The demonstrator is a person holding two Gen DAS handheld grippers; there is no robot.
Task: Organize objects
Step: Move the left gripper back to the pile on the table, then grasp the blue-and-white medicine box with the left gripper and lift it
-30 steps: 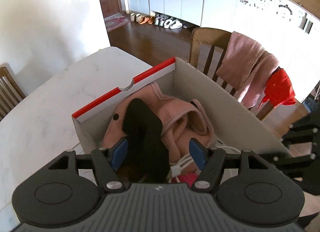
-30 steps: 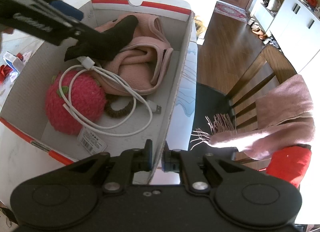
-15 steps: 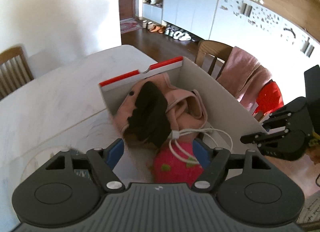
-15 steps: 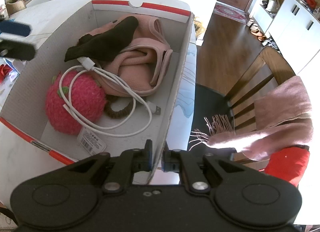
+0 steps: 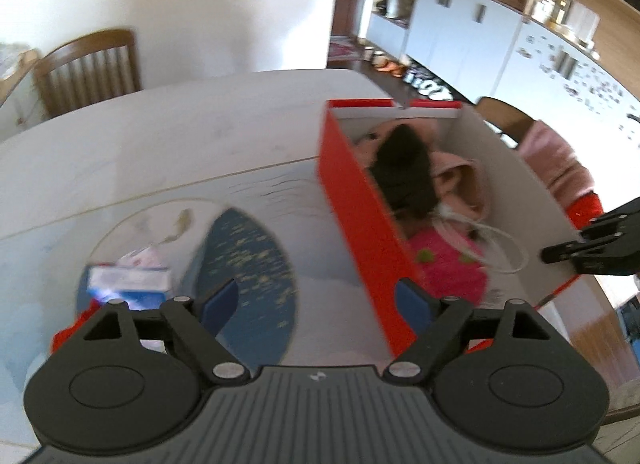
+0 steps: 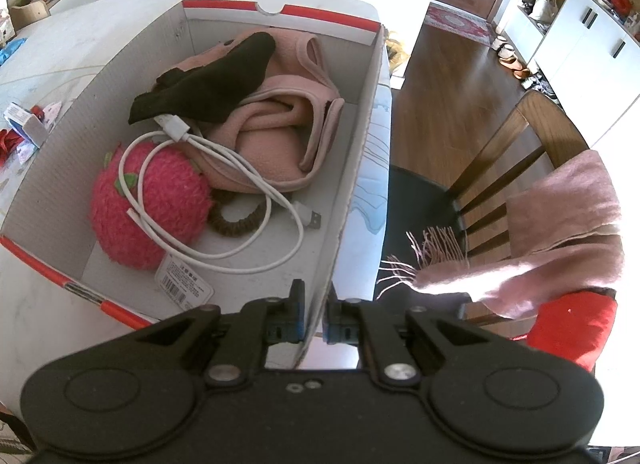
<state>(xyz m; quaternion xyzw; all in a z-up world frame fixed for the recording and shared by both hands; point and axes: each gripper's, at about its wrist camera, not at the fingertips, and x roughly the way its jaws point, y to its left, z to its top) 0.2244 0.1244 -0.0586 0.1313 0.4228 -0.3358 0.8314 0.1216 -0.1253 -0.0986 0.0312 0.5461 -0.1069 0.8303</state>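
The right gripper is pinched tight on the shoebox wall at six o'clock. The left gripper, empty, its jaws just widened, hangs outside the box; the black sock lies inside at twelve o'clock.

Blurred small blue-and-white box on the table — print unreadable, red item beneath half hidden.
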